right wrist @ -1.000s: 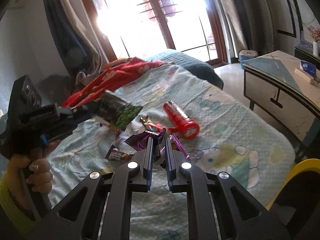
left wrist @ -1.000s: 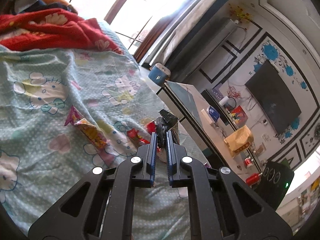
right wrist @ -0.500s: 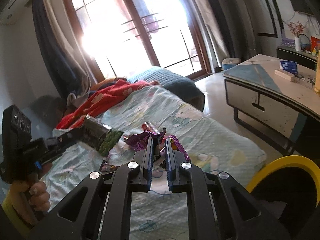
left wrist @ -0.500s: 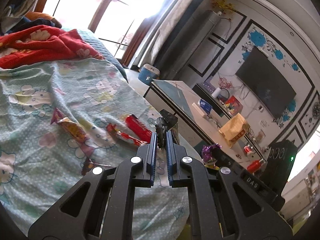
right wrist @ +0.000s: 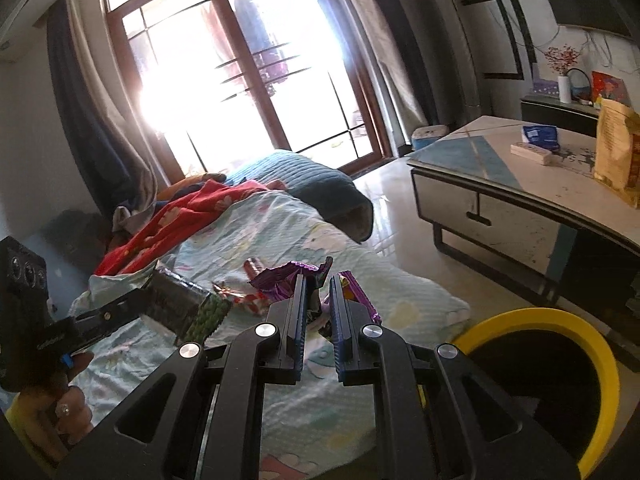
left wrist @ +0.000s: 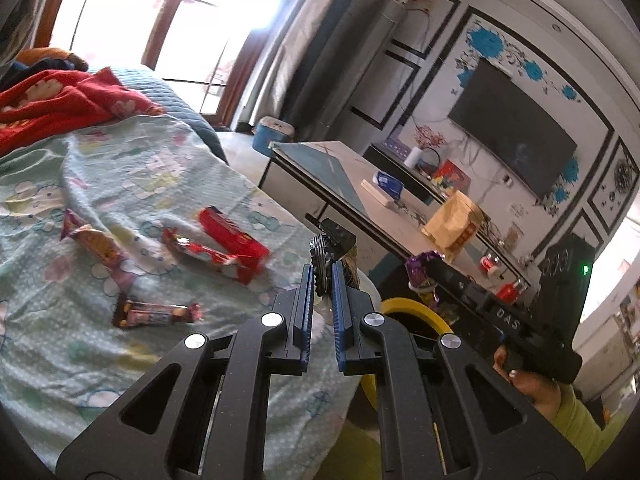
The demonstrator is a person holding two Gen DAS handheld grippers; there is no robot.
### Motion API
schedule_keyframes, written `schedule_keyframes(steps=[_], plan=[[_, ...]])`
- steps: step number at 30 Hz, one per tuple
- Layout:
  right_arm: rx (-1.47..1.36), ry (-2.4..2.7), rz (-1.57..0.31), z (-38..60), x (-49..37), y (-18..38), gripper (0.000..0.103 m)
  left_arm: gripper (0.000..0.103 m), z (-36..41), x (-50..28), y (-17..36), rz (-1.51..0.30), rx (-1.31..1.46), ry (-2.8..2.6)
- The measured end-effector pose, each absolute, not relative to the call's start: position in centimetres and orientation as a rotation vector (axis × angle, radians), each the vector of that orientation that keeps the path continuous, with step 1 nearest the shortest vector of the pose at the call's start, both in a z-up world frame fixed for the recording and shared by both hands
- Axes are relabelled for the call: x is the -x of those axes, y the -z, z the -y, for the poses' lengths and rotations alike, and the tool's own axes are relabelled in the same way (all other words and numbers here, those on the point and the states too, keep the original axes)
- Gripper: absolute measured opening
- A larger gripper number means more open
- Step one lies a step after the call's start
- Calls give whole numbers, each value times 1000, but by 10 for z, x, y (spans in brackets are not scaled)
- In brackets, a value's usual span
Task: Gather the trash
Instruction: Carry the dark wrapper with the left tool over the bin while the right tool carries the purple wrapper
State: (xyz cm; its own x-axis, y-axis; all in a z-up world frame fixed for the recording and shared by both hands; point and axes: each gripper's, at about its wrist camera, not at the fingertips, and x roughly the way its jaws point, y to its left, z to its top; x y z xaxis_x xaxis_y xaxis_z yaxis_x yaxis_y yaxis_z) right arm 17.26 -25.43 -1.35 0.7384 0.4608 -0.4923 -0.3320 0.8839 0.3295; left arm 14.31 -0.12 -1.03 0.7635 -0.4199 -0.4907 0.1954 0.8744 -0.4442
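My left gripper [left wrist: 321, 268] is shut on a dark green snack bag [left wrist: 332, 244], held above the bed's edge; the bag also shows in the right wrist view [right wrist: 188, 308]. My right gripper [right wrist: 317, 280] is shut on a purple wrapper [right wrist: 288, 276], also seen in the left wrist view [left wrist: 420, 266], just left of a yellow-rimmed bin [right wrist: 552, 316] on the floor. On the bed sheet [left wrist: 120, 168] lie a red tube [left wrist: 234, 236], a red wrapper [left wrist: 196, 250], a long snack pack [left wrist: 94, 240] and a small candy bar [left wrist: 156, 315].
A red blanket [left wrist: 60, 100] is heaped at the bed's far end. A low table [right wrist: 520, 200] with a yellow paper bag [right wrist: 616, 152] and small boxes stands right of the bed. A TV [left wrist: 516, 128] hangs on the wall. A blue tub [left wrist: 274, 134] stands by the window.
Both grippers have lifted off the bed with their wrappers and swung right toward the yellow bin, whose rim has come into both views.
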Motion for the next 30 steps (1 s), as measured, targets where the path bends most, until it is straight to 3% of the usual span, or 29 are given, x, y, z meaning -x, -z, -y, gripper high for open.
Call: schedule_keyframes(steps=[30], plan=[[-228,-236,-623,356,-148,27,11,5,119,-133,38,-715,180,537]])
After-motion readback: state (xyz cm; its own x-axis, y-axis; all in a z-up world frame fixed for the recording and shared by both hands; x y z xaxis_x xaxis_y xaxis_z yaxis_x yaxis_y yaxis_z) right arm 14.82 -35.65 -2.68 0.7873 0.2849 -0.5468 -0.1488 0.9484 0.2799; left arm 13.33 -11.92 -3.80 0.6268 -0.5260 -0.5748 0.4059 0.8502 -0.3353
